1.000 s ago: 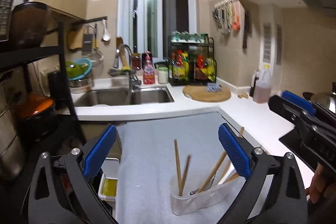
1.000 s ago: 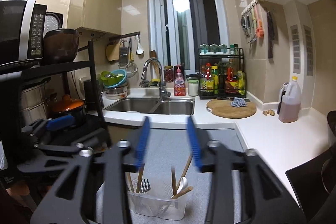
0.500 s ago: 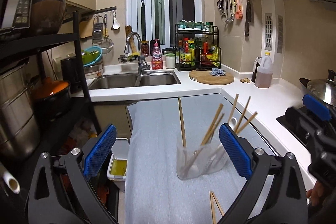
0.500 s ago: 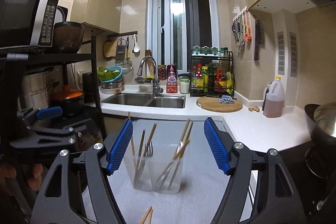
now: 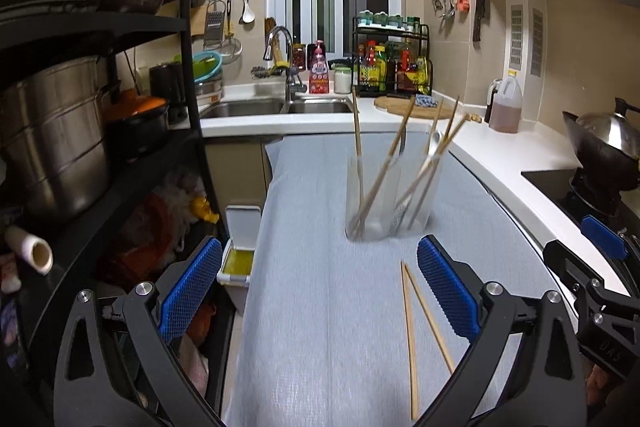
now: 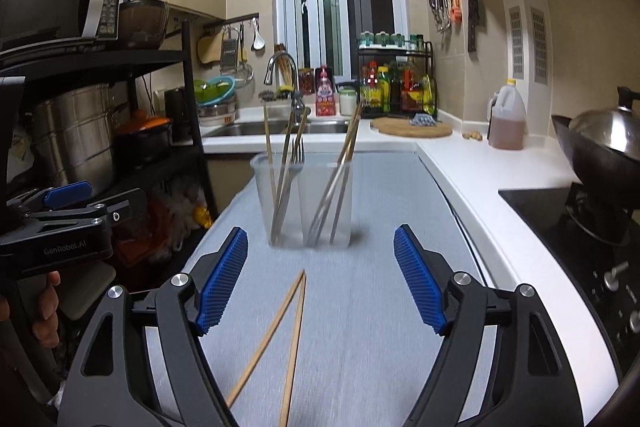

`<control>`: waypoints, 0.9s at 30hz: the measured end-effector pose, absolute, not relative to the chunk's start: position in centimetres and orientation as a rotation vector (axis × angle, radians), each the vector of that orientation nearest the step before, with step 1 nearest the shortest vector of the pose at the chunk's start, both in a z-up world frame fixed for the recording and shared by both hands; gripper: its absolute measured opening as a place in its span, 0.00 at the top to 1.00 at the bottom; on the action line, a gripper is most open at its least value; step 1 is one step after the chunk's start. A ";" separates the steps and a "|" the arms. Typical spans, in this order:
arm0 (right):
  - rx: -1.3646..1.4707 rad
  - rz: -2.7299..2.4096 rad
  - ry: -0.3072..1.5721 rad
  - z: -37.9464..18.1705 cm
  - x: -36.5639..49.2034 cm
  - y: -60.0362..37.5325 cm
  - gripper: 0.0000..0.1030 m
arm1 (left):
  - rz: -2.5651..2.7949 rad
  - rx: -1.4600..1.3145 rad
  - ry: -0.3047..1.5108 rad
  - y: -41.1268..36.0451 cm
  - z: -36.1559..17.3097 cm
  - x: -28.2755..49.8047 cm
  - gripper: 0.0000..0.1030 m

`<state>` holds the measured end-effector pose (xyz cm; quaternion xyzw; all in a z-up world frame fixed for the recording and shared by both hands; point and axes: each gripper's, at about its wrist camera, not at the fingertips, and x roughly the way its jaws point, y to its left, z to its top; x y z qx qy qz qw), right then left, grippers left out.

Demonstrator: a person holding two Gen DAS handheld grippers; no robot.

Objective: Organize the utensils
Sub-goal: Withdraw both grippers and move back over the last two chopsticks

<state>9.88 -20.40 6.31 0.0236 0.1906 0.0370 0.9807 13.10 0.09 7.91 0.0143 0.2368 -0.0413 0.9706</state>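
Observation:
A clear two-compartment plastic holder [image 5: 390,203] [image 6: 304,201] stands upright on the grey mat [image 5: 320,307] [image 6: 372,307]. It holds several wooden chopsticks, a fork [image 6: 297,153] and a spoon [image 5: 434,143]. A loose pair of wooden chopsticks [image 5: 416,327] [image 6: 286,331] lies on the mat in front of the holder. My left gripper [image 5: 318,291] is open and empty, above the mat, with the loose pair near its right finger. My right gripper [image 6: 320,279] is open and empty, with the pair lying between its fingers below.
A black shelf rack with steel pots [image 5: 52,131] stands at the left, a small white bin [image 5: 240,247] below. A sink [image 5: 276,107] is behind, a cutting board [image 6: 410,127], an oil jug [image 6: 506,123] and a wok on the stove [image 6: 600,147] at the right.
Both grippers have drawn back and tilted down from the holder. The holder now stands farther ahead, and the loose chopstick pair on the mat has come into view.

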 end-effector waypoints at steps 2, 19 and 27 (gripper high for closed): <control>0.034 0.069 0.397 5.5 8.8 -20.2 0.25 | -0.084 0.027 0.489 0.1 7.0 11.9 0.08; 0.002 0.065 0.500 -0.2 4.5 -19.5 0.15 | -0.077 -0.012 0.542 0.3 1.9 8.0 0.08; -0.004 0.060 0.547 -3.1 4.8 -19.8 0.10 | -0.108 -0.005 0.580 -0.7 -1.3 8.2 0.08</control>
